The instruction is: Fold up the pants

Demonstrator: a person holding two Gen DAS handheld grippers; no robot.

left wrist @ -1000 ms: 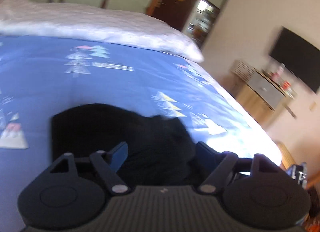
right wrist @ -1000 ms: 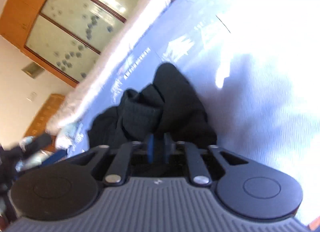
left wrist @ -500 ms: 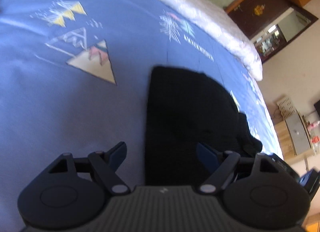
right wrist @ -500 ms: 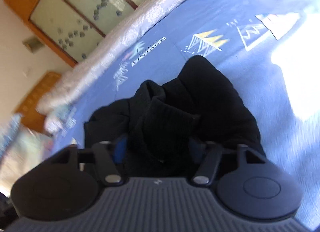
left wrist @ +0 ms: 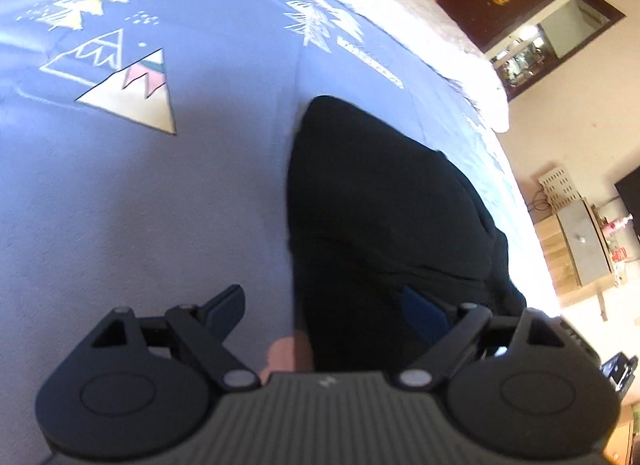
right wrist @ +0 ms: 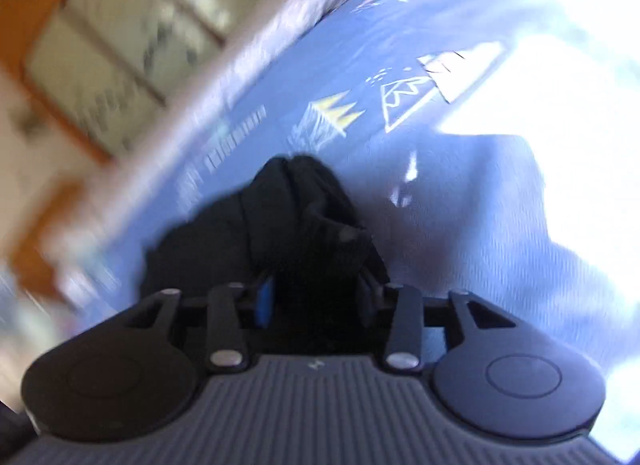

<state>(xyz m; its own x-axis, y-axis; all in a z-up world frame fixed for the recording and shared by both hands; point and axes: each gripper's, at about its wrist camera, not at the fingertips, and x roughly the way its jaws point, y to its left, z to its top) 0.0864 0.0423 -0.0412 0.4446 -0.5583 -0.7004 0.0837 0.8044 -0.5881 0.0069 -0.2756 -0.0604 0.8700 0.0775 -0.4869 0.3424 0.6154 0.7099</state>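
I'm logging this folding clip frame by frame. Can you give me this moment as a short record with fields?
garment: black pants, partly flat, bunched at one end
surface: blue bedspread with mountain prints
left gripper: open, straddling the pants' edge
right gripper: partly closed around a bunch of the pants, grip unclear through blur
background: white quilt along the bed's far side

- Strong daylight floods the right side of the bedspread [right wrist: 560, 85] in the right wrist view, burning it out to plain white.
- Motion blur smears the far cabinet doors [right wrist: 120, 57] there.
- The left wrist view is sharper and evenly lit.
- The black pants [left wrist: 372, 201] read as a near-featureless dark mass.
- Fisheye distortion bends the bed's edges in both views.
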